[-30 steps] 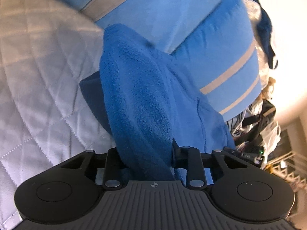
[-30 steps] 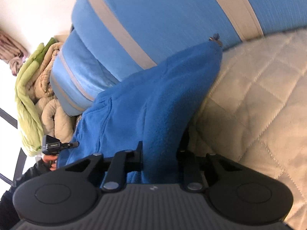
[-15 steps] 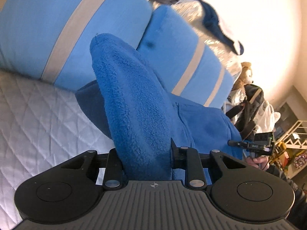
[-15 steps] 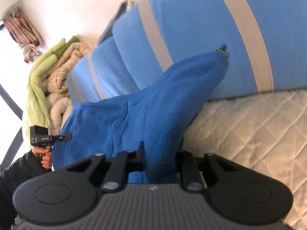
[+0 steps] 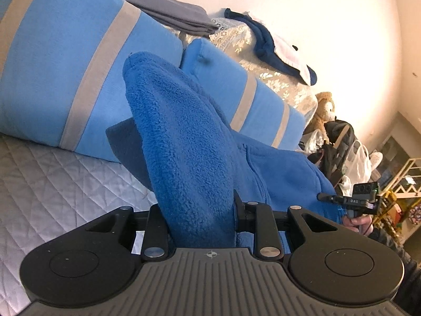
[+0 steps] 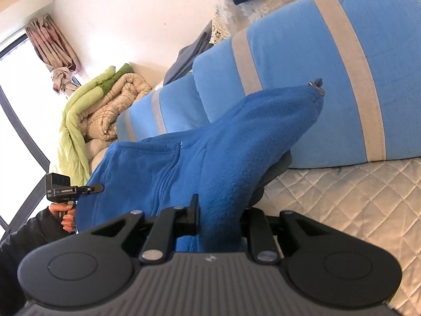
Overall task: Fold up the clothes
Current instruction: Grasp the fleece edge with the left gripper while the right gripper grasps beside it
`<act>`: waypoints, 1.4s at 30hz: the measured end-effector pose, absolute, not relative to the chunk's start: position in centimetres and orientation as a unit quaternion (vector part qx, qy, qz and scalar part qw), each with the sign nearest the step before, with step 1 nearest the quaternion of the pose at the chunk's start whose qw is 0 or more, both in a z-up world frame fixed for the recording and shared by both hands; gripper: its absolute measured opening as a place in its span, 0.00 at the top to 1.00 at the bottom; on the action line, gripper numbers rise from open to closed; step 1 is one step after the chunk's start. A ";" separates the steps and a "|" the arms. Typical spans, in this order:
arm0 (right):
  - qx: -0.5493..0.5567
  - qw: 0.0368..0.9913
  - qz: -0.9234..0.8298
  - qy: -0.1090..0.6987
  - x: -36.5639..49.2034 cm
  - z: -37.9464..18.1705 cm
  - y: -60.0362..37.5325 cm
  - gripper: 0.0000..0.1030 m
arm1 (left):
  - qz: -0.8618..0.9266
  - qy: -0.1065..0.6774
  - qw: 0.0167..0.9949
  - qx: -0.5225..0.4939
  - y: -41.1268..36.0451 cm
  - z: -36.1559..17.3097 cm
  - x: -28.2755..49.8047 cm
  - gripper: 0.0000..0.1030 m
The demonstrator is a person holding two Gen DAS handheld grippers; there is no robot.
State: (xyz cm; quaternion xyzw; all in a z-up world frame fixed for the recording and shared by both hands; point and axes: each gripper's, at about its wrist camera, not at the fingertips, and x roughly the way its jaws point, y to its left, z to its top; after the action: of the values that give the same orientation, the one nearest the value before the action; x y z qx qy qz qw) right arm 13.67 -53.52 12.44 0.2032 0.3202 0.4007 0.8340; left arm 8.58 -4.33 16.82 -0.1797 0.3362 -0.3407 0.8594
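A blue fleece zip jacket (image 5: 189, 142) hangs stretched between my two grippers above a quilted white bed cover (image 5: 52, 179). My left gripper (image 5: 201, 216) is shut on one end of the fleece, which bunches up between its jaws. My right gripper (image 6: 219, 216) is shut on the other end; the jacket (image 6: 210, 158) shows its zipper and a zip pull (image 6: 317, 84) at the raised tip. The fingertips are hidden by cloth. Each view shows the other gripper at the jacket's far side.
Light-blue cushions with grey stripes (image 5: 65, 65) (image 6: 342, 79) lean along the back. Folded grey and navy clothes (image 5: 168, 13) lie on top. A rolled green and beige duvet (image 6: 105, 105) and a window are on the left. A teddy bear (image 5: 323, 110), bags and shelves stand on the right.
Both grippers have lifted and tilted up with the jacket. The views have swung from the bed cover toward the cushions, wall and room. Both grips are unchanged.
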 end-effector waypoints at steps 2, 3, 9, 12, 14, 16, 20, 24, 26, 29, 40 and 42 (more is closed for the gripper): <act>0.203 0.833 0.403 0.320 13.5 12.6 -53.2 0.83 | -0.338 0.339 0.858 -0.184 -3.8 16.8 8.5 0.73; 0.206 0.831 0.404 0.322 13.4 12.6 -53.0 0.83 | -0.335 0.344 0.857 -0.187 -3.5 16.8 8.6 0.73; 0.222 0.813 0.402 0.357 14.0 12.4 -50.9 0.83 | -0.311 0.386 0.841 -0.215 -1.1 16.1 9.3 0.74; 0.230 0.803 0.403 0.375 14.3 12.1 -49.5 0.83 | -0.302 0.404 0.834 -0.225 0.3 15.6 9.6 0.74; 0.225 0.798 0.407 0.384 14.4 12.1 -48.4 0.83 | -0.294 0.414 0.829 -0.234 1.4 15.4 9.8 0.74; 0.229 0.791 0.410 0.392 14.5 11.9 -47.4 0.83 | -0.286 0.421 0.827 -0.238 2.4 15.3 9.9 0.74; 0.233 0.782 0.416 0.402 14.8 11.7 -45.2 0.83 | -0.274 0.426 0.827 -0.245 4.5 15.4 10.0 0.74; 0.234 0.776 0.425 0.403 15.0 11.8 -42.9 0.83 | -0.261 0.426 0.829 -0.252 6.9 15.9 10.1 0.74; 0.236 0.773 0.428 0.404 15.2 11.9 -41.6 0.83 | -0.255 0.428 0.829 -0.254 8.0 16.2 10.2 0.74; 0.237 0.768 0.436 0.404 15.5 11.9 -39.5 0.83 | -0.243 0.430 0.833 -0.250 9.7 16.9 10.2 0.74; 0.239 0.751 0.468 0.399 15.9 11.8 -30.3 0.83 | -0.175 0.419 0.861 -0.230 15.7 21.1 10.5 0.74; 0.241 0.747 0.474 0.398 16.1 11.7 -29.0 0.83 | -0.162 0.416 0.865 -0.228 16.6 21.7 10.5 0.74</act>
State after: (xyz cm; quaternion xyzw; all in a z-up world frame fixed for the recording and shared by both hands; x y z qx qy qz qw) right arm 16.11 -28.97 11.71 0.2411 0.3976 0.4745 0.7474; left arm 10.51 16.59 21.67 -0.2277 0.4163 -0.1622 0.8652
